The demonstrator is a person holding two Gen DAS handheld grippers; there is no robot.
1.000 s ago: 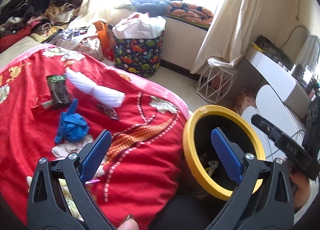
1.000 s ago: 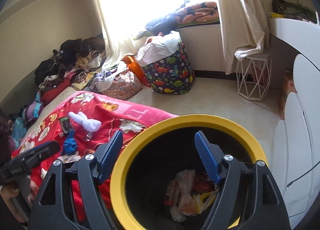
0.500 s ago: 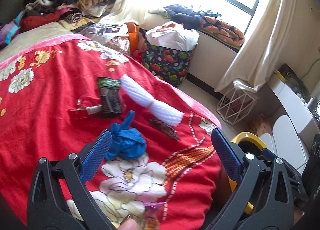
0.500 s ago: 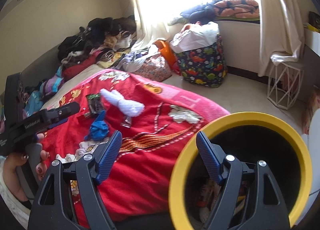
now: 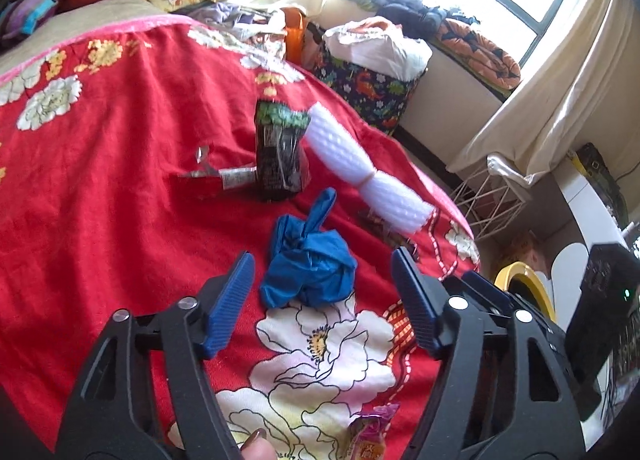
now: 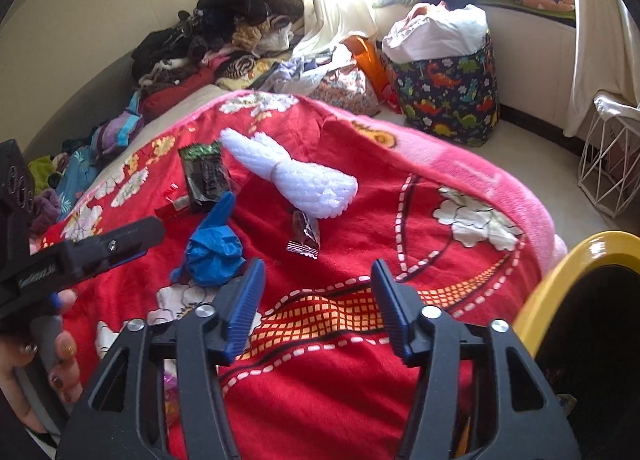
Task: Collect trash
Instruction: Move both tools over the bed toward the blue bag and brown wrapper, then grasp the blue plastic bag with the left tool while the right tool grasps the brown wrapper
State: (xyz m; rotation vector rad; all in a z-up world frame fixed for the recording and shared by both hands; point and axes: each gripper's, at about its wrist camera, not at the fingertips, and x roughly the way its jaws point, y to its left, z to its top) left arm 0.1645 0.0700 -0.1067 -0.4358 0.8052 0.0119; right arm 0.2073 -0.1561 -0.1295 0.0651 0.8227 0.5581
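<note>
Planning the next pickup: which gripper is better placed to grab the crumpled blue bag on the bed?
Left. The left gripper is open with the blue bag framed between its fingers; the right gripper sits off to the bag's side, nearer the yellow-rimmed bin.

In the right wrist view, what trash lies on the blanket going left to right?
Black wrapper → blue bag → small brown wrapper → white foam net

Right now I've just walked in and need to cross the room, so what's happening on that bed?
A person is collecting trash from the red floral blanket. The left hand-held gripper hovers open, framing the crumpled blue plastic bag. The right hand-held gripper is open, empty, beside the yellow-rimmed bin.
</note>
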